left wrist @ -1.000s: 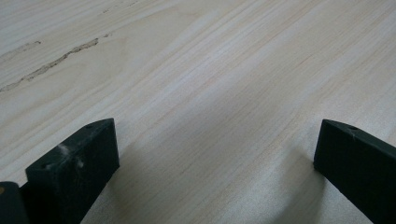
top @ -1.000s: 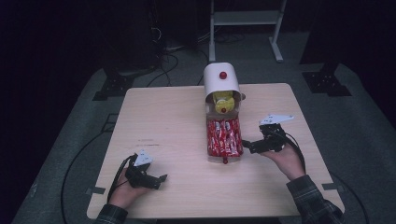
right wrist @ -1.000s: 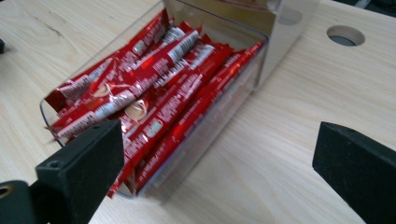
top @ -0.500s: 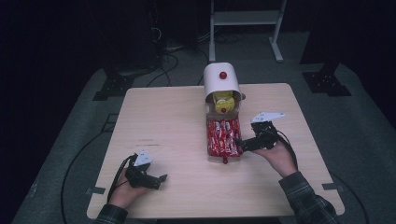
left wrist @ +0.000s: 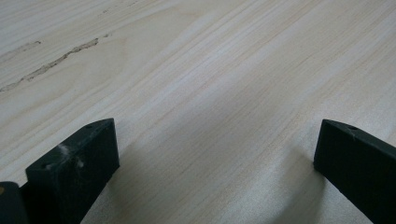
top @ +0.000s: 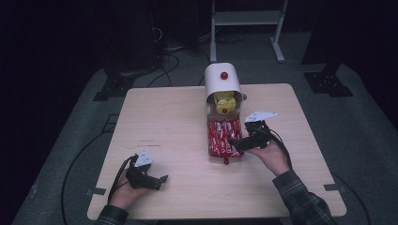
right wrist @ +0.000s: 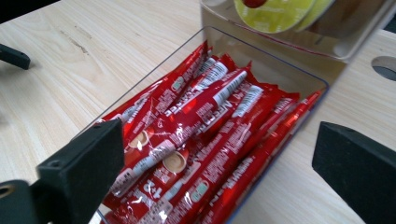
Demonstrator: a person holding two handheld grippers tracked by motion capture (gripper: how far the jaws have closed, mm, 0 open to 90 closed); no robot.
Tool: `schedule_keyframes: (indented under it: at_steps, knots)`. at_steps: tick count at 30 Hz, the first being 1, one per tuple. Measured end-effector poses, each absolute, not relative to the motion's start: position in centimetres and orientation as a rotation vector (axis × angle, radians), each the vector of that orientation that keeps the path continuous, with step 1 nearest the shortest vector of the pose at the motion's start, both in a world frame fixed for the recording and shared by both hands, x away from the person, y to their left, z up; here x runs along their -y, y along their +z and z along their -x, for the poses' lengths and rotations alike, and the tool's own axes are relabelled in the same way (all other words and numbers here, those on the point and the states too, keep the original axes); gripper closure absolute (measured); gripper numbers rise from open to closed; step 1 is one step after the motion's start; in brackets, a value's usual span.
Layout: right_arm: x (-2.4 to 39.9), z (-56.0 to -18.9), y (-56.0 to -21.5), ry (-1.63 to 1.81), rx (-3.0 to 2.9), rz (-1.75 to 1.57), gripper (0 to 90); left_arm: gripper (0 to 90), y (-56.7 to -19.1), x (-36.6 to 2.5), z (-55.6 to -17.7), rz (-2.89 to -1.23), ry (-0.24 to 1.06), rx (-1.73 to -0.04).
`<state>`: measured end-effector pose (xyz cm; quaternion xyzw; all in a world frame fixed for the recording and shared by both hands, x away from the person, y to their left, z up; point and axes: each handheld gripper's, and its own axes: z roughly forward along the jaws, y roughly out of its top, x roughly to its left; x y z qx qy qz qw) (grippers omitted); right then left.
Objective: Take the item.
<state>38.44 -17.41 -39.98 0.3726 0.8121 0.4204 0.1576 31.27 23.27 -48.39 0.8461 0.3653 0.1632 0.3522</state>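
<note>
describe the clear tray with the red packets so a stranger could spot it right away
On the wooden table, look at the middle, just in front of the white round-topped container. The clear tray lies there, right tongs open beside it. Nothing else on the table holds a heap of red stick packets.

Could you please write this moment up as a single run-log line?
right gripper: open, at clear plastic tray of red coffee sachets | left gripper: open, resting on light wooden table | sachets: none gripped

We see glossy red foil sachets with white lettering point(right wrist: 205, 140) at the centre, inside a clear plastic tray point(right wrist: 154, 74). A pale striped wooden table point(top: 164, 122) surrounds it. At upper centre, a white cylindrical container with a red knob point(top: 222, 80).
</note>
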Motion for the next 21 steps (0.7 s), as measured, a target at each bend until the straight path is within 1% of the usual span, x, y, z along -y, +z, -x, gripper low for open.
schedule_keyframes:
  at_steps: [10,15,21]
  knots:
    - [16.1,-39.0,-40.4,1.201,-2.341,-1.095,5.8,0.0,-48.4,-23.2,-31.3,-2.184,0.423,-0.948]
    - [15.6,-39.2,-40.5,1.207,-2.355,-1.094,13.0,0.0,-48.4,-23.3,-31.3,-2.185,0.422,-0.947]
    - [15.2,-39.5,-40.8,1.22,-2.361,-1.089,15.2,0.0,-48.4,-23.3,-31.3,-2.19,0.421,-0.945]
